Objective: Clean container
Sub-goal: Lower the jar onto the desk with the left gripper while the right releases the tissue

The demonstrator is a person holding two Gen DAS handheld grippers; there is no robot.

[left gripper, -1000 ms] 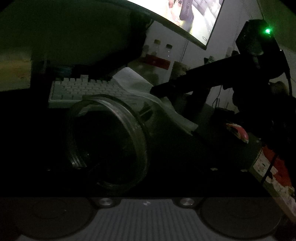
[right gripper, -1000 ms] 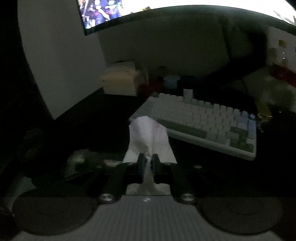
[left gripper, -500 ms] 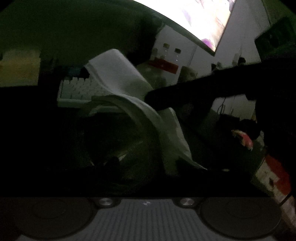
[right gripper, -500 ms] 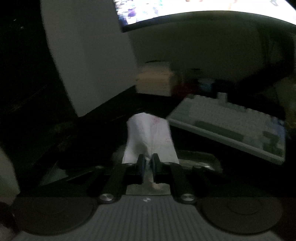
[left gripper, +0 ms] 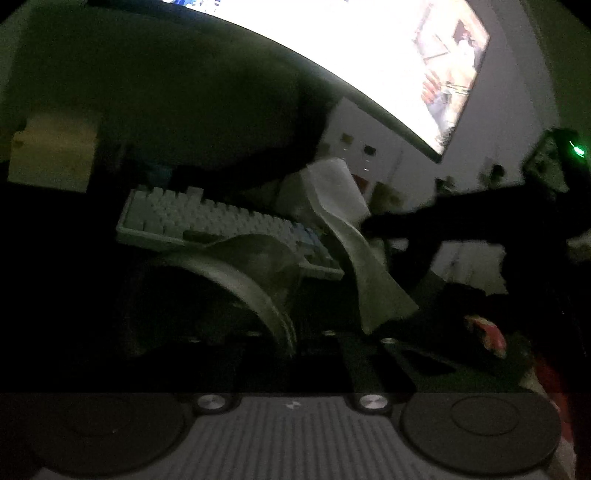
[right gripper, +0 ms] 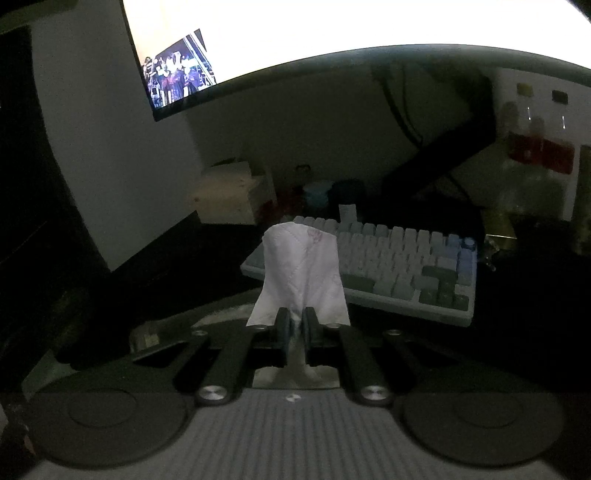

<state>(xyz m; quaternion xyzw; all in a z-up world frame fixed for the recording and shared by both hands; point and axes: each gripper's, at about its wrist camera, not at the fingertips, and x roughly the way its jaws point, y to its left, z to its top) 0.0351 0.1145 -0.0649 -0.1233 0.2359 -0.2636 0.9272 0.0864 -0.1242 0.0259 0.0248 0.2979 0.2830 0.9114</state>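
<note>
Right tongs (right gripper: 294, 325) pinch the tissue (right gripper: 301, 273); left tongs' grip and the container (left gripper: 236, 291) are lost in darkness.

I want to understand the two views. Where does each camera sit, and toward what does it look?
Left wrist: on the left gripper, facing a clear container; the right gripper enters beside it.
Right wrist: on the right gripper, facing the cloth it pinches.
Shared: cloth, keyboard, monitor.
</note>
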